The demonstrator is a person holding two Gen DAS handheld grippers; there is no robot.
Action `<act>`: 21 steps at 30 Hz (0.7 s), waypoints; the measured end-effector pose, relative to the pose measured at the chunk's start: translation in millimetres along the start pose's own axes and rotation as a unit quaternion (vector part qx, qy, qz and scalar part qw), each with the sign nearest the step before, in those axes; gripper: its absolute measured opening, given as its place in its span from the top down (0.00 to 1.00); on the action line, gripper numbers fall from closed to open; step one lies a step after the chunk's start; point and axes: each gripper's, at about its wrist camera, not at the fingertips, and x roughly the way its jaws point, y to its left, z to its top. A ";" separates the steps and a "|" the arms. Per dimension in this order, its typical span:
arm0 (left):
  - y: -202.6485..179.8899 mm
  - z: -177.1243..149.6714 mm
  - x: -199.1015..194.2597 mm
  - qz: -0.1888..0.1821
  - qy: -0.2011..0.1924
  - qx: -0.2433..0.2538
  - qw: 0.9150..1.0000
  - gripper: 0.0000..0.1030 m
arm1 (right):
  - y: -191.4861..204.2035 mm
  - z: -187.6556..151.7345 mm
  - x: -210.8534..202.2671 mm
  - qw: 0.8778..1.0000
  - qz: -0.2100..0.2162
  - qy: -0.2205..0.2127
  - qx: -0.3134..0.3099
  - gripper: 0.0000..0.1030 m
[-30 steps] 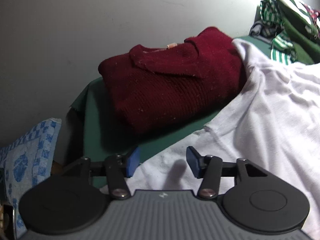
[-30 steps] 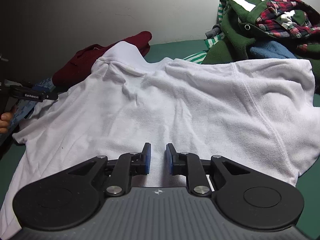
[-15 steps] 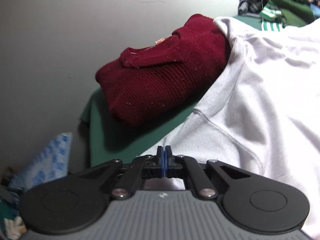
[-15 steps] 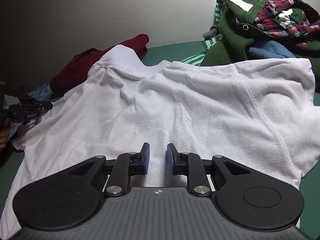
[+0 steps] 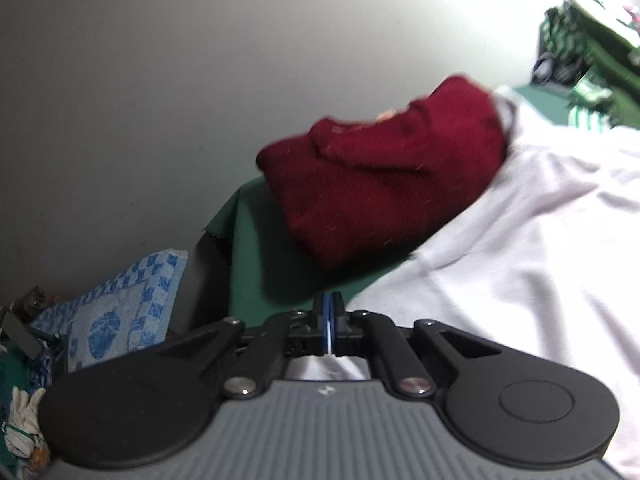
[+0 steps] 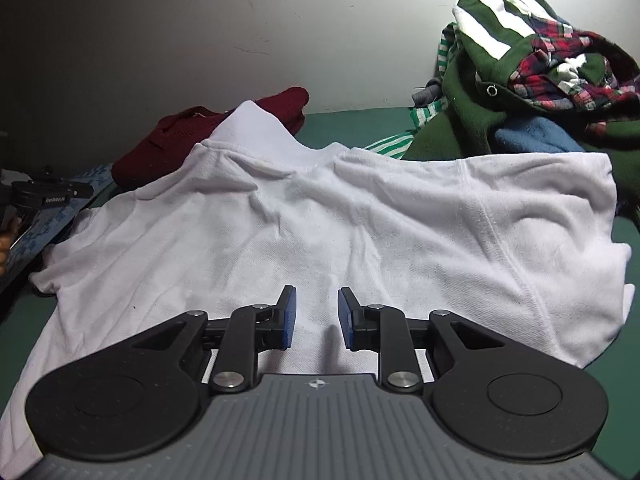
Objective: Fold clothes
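A white T-shirt (image 6: 360, 232) lies spread on the green table cover (image 6: 352, 124), collar towards the wall. My left gripper (image 5: 329, 322) is shut on the white T-shirt (image 5: 520, 264) at its left sleeve edge, a sliver of white cloth between the blue pads. From the right wrist view that gripper (image 6: 40, 196) shows at the far left by the sleeve. My right gripper (image 6: 316, 316) hangs open over the shirt's lower middle, nothing between its fingers.
A folded dark red sweater (image 5: 384, 176) lies by the wall at the back left, touching the shirt's shoulder. A pile of green, plaid and blue clothes (image 6: 532, 76) fills the back right. A blue checked towel (image 5: 116, 304) hangs off the table's left side.
My left gripper closed on the shirt's sleeve edge and has since pulled back and left with it. My right gripper has opened a little wider and stayed over the hem.
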 end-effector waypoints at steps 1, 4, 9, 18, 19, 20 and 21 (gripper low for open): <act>-6.0 -1.8 -10.6 -0.015 -0.006 -0.004 1.000 0.91 | -4.1 -2.1 -0.8 1.000 -0.004 0.009 0.006 0.76; -26.6 -9.9 -35.3 -0.067 -0.010 -0.020 0.998 0.89 | -17.1 -9.9 -3.4 0.999 -0.020 0.031 0.029 0.76; -50.8 -36.4 -24.8 -0.056 0.031 -0.024 0.998 0.89 | -37.6 -24.0 -18.9 0.996 -0.072 0.032 0.050 0.77; -35.3 -53.8 -52.5 0.032 0.021 -0.021 0.999 0.78 | -51.6 -49.1 -78.2 0.992 -0.085 0.032 0.088 0.75; -35.6 -55.1 -61.7 0.027 0.015 -0.024 0.999 0.78 | -47.7 -54.1 -86.3 0.993 -0.064 0.035 0.089 0.75; -36.1 -56.6 -71.3 0.018 0.009 -0.029 0.999 0.78 | -42.8 -61.1 -92.0 0.994 -0.039 0.044 0.088 0.76; -36.7 -58.0 -81.0 0.009 0.003 -0.035 0.999 0.76 | -39.1 -68.3 -96.2 0.994 -0.024 0.054 0.087 0.76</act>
